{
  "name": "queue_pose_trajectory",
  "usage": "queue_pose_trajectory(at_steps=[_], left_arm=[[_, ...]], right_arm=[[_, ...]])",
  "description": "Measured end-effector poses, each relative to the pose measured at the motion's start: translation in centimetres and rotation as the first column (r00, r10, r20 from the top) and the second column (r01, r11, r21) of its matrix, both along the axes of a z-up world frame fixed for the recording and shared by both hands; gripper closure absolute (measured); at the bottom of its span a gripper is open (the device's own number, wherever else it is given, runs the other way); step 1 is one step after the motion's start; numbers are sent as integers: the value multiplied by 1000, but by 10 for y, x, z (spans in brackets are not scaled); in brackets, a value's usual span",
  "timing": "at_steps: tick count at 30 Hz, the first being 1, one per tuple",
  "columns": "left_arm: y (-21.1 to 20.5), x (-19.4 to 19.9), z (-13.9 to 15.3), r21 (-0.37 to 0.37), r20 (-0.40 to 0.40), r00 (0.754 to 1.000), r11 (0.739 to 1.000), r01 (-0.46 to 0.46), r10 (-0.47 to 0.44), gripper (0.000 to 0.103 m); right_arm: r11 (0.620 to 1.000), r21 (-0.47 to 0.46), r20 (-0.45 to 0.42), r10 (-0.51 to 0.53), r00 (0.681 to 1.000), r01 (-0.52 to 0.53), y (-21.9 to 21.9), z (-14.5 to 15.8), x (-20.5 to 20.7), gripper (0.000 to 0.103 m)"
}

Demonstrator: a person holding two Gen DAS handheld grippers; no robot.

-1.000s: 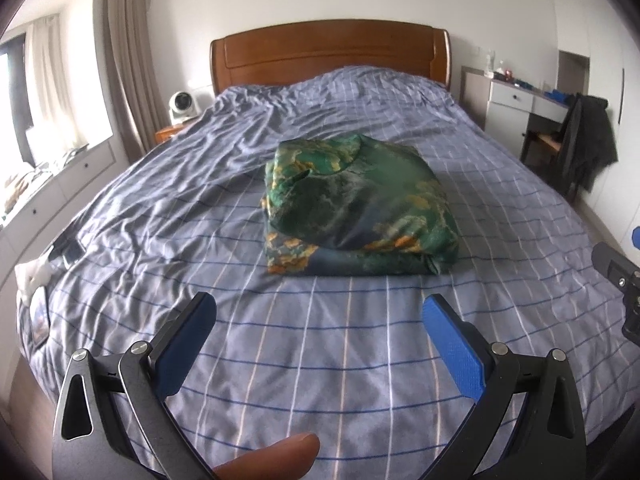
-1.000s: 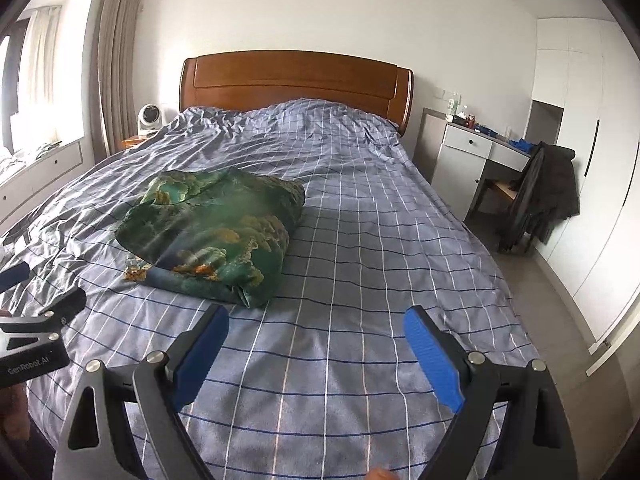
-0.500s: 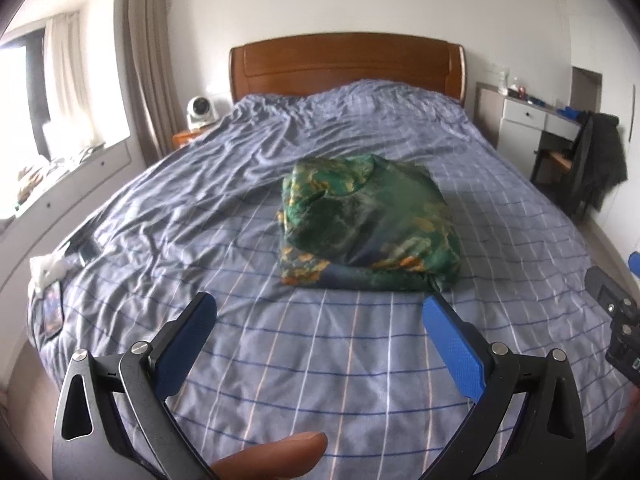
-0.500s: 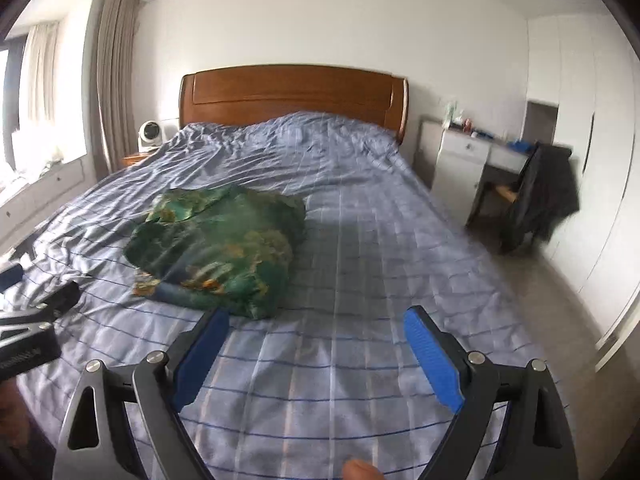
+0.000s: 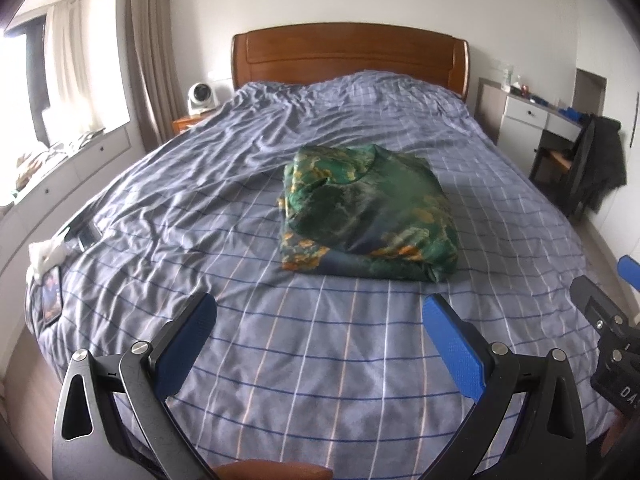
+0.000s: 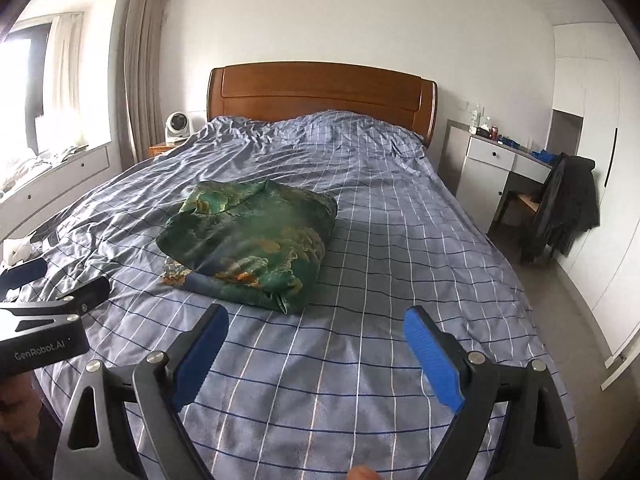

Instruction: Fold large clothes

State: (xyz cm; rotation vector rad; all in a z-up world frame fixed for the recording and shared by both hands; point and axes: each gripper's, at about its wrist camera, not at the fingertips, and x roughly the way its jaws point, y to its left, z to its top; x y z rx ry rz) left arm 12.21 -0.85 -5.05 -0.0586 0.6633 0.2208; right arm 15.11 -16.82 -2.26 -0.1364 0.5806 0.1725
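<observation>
Little has moved since a second ago: both views have tipped up slightly, so more wall shows above the headboard (image 5: pixel 348 54), while the garment itself lies as it did

Green patterned garment (image 5: pixel 370 212) sits folded into a compact bundle near the middle of the bed (image 5: pixel 200 208), on the blue checked cover, nothing touching it. Its long axis appears to run near-to-far, slightly skewed

Left gripper (image 5: pixel 318 344): jaws spread wide, empty, hovering over the near end of the bed; bundle lies straight ahead and far of the fingers, well apart. Right gripper (image 6: pixel 316 354): likewise released, empty; bundle lies ahead and to its left

Judgement: left gripper is better lined up; fold looks essentially complete, with only a loose near-left corner to tidy
</observation>
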Motion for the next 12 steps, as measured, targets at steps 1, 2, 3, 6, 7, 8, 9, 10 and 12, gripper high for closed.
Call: queue_pose_trajectory(at_steps=[1, 2, 3, 6, 7, 8, 9, 10, 12], left_arm=[[0, 0, 0, 0, 0, 1000, 1000, 1, -1, 1], [0, 0, 0, 0, 0, 1000, 1000, 0, 0, 1], [0, 0, 0, -2, 0, 1000, 1000, 1, -1, 1], [0, 0, -1, -7, 2, 1000, 1000, 5, -5, 1], [-1, 0, -1, -12, 4, 1000, 1000, 9, -9, 0], [-1, 0, 0, -14, 5, 1000, 1000, 13, -13, 0], [-2, -1, 0, -13, 11, 1000, 1000, 13, -13, 0], [-4, -2, 0, -9, 17, 1000, 1000, 13, -13, 1], [-6, -3, 1, 6, 29, 1000, 1000, 13, -13, 0]], right_arm=[[1000, 1, 1, 0, 1000, 0, 0, 1, 0, 11], [1000, 1, -1, -1, 1000, 1, 0, 1, 0, 11], [1000, 0, -2, -4, 1000, 4, -1, 0, 1, 12], [1000, -1, -11, -12, 1000, 12, -2, -2, 2, 12], [1000, -1, -15, -13, 1000, 13, -2, -3, 2, 12], [1000, 0, -18, -15, 1000, 15, -2, -5, 2, 12], [1000, 0, -20, -15, 1000, 15, -2, -6, 2, 12], [1000, 2, -23, -14, 1000, 14, -2, -7, 2, 11], [1000, 2, -28, -12, 1000, 12, -2, -9, 1, 11]])
